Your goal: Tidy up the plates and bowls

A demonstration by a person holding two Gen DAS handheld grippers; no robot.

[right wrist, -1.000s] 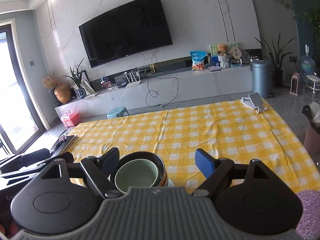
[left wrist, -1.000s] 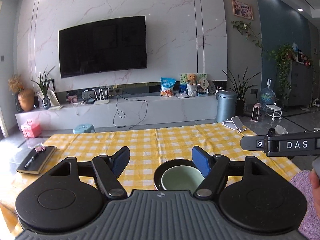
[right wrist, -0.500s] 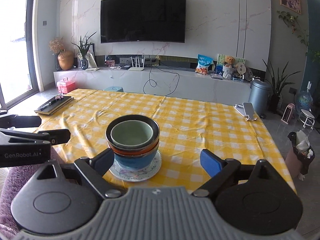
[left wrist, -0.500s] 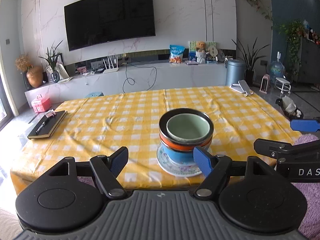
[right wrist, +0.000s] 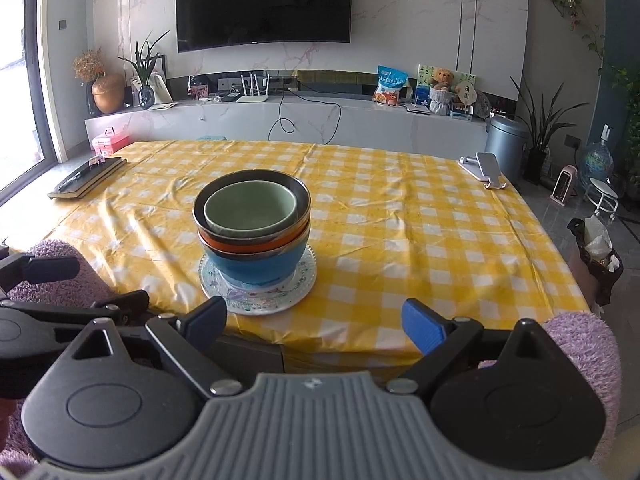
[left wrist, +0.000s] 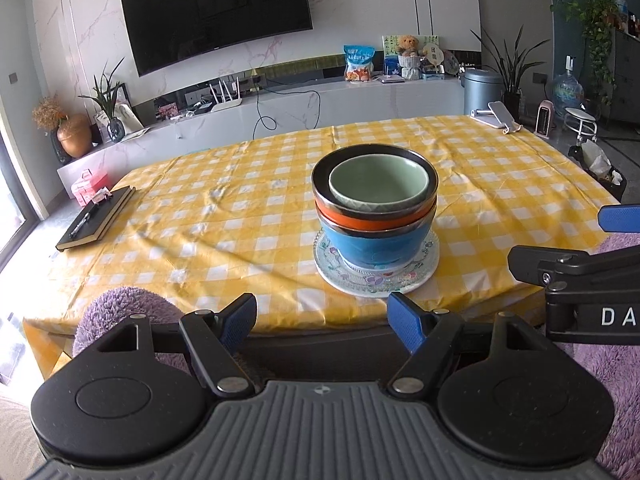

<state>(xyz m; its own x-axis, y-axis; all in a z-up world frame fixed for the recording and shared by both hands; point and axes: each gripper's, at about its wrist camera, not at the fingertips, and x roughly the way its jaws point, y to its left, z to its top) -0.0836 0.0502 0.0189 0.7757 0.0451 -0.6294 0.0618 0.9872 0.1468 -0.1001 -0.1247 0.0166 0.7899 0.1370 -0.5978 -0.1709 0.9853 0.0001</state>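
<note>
Already the bowls sit nested on the plate — one tidy stack. I hold both grippers, left and right, spread and empty, clear of it.

Room around my work table.
Before me a yellow checked tablecloth carries a notebook with pen and a phone stand; a television hangs beyond.
</note>
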